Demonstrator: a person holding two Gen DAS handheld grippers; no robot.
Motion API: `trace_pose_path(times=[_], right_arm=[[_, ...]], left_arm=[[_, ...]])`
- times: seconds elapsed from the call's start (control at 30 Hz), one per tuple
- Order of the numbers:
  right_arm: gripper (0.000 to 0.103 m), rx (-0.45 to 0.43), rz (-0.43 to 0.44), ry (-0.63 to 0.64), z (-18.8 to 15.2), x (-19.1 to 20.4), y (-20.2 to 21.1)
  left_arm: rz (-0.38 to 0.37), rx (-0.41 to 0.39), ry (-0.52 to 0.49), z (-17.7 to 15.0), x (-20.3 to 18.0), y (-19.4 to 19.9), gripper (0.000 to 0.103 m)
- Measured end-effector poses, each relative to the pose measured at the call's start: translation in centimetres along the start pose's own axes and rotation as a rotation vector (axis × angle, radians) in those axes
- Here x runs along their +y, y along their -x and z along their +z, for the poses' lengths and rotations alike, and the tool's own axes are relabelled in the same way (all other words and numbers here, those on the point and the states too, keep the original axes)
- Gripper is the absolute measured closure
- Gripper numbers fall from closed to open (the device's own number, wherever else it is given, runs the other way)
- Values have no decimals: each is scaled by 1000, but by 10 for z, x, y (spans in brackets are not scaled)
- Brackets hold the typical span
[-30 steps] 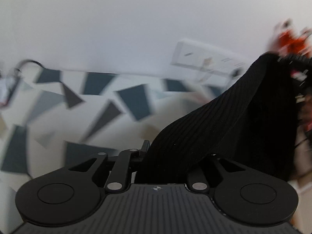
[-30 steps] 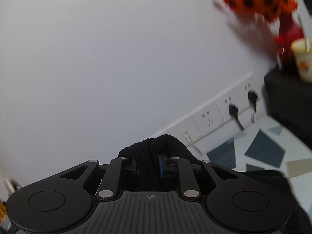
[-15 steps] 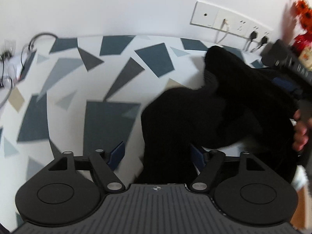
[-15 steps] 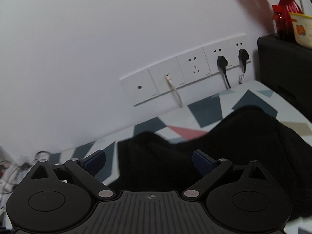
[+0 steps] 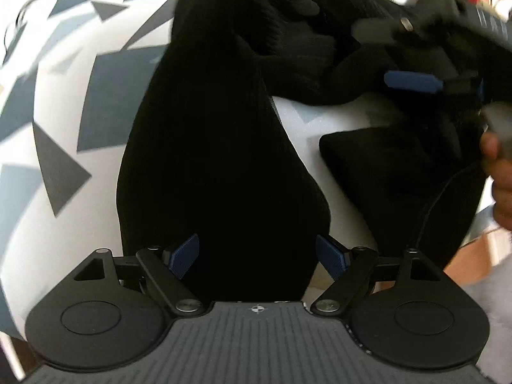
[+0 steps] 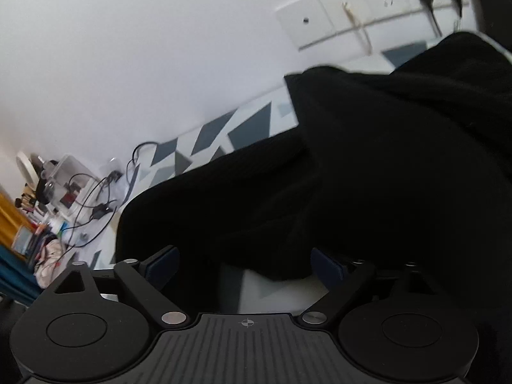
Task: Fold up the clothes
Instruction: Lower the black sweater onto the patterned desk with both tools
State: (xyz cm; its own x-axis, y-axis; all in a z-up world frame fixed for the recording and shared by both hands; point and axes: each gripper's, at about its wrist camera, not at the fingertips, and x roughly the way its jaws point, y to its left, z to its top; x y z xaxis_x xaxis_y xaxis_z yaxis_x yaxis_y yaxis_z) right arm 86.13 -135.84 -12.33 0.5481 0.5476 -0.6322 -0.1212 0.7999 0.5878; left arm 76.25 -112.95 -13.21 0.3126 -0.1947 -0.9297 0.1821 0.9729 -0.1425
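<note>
On the patterned table (image 5: 64,121), in the left view, our left gripper (image 5: 257,256) has just opened wide over the black ribbed garment (image 5: 217,147). In the right view, our right gripper (image 6: 244,264) is wide too, jaws just narrowing slightly, garment near the wall sockets (image 6: 368,9). We should smooth it flat first.

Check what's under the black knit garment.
The black knit garment lies on a white cloth with grey geometric patches, visible around it. Anything directly beneath the fabric is covered.
</note>
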Motion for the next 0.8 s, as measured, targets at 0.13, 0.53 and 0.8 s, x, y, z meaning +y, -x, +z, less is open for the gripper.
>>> trace_pose_path(times=[0.13,0.53,0.8], right_arm=[[18,7,-23,-54,-4,5,-5],[94,-121,-138,-221,-1,-37,-21],[97,-220,-74,-302,-5,-53,40]], left_arm=[[12,-1,0,1,-1,0,21],[39,-154,407,0,72,17,91],[293,-297,628,19,186,63,88]])
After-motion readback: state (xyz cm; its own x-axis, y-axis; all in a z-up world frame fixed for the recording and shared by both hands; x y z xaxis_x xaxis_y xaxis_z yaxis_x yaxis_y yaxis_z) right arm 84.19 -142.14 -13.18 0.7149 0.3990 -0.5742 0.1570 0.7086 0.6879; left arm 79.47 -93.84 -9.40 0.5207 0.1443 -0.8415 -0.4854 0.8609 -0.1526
